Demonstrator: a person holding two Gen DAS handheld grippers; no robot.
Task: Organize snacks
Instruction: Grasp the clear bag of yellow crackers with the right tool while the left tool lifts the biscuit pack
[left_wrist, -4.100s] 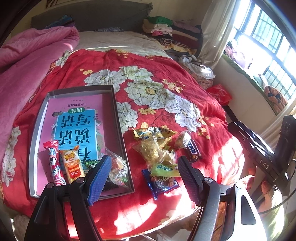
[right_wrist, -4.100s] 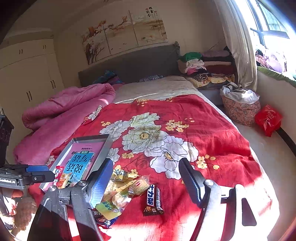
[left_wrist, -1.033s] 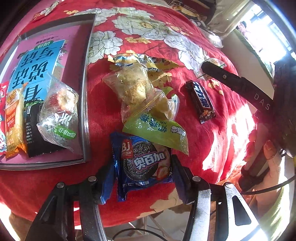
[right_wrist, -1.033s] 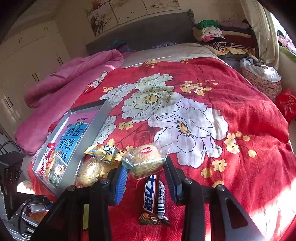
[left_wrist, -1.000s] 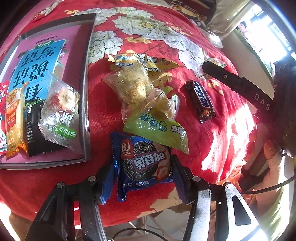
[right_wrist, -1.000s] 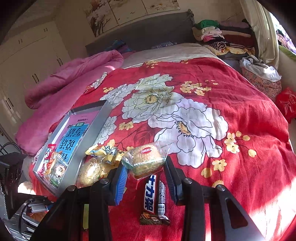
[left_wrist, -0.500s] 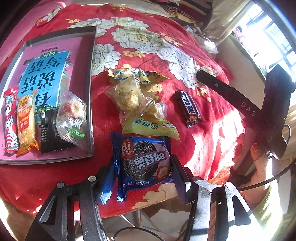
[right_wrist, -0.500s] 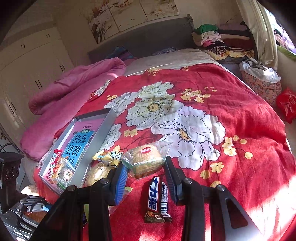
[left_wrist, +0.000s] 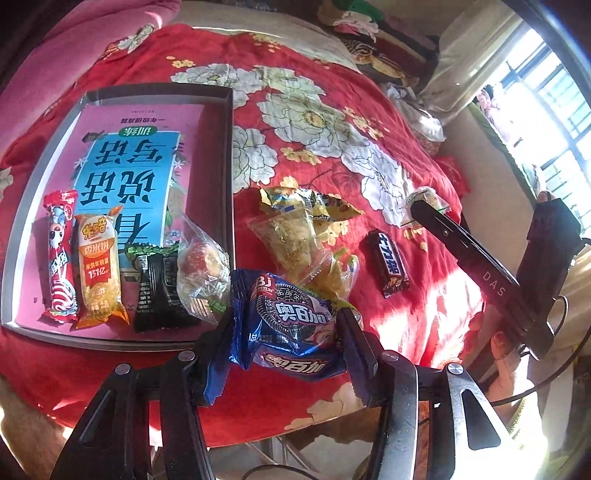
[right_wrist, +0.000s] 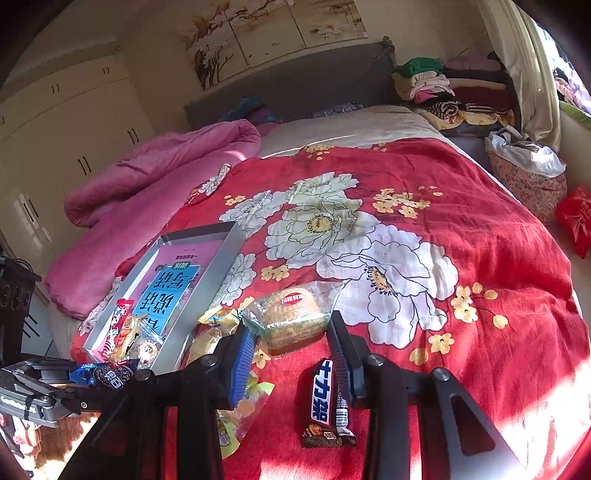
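Note:
My left gripper (left_wrist: 286, 334) is shut on a blue cookie packet (left_wrist: 291, 325) and holds it above the bed's near edge, just right of the grey tray (left_wrist: 227, 155). The tray holds a pink book and several snacks: a red stick pack (left_wrist: 59, 254), an orange pack (left_wrist: 98, 266), a black pack (left_wrist: 159, 288) and a clear bun bag (left_wrist: 201, 269). My right gripper (right_wrist: 291, 343) is shut on a clear-wrapped yellow cake (right_wrist: 291, 317), lifted over the red blanket. A dark chocolate bar (left_wrist: 388, 264) lies on the blanket, also seen in the right wrist view (right_wrist: 325, 406).
Loose yellow and clear snack bags (left_wrist: 299, 232) lie between tray and chocolate bar. A pink duvet (right_wrist: 147, 177) lies along the left of the bed. Folded clothes (right_wrist: 450, 88) are piled at the headboard. A red bag (right_wrist: 576, 218) sits on the floor at right.
My left gripper has lifted the blue cookie packet off the blanket and pulled back and up. My right gripper has risen a little with the cake.

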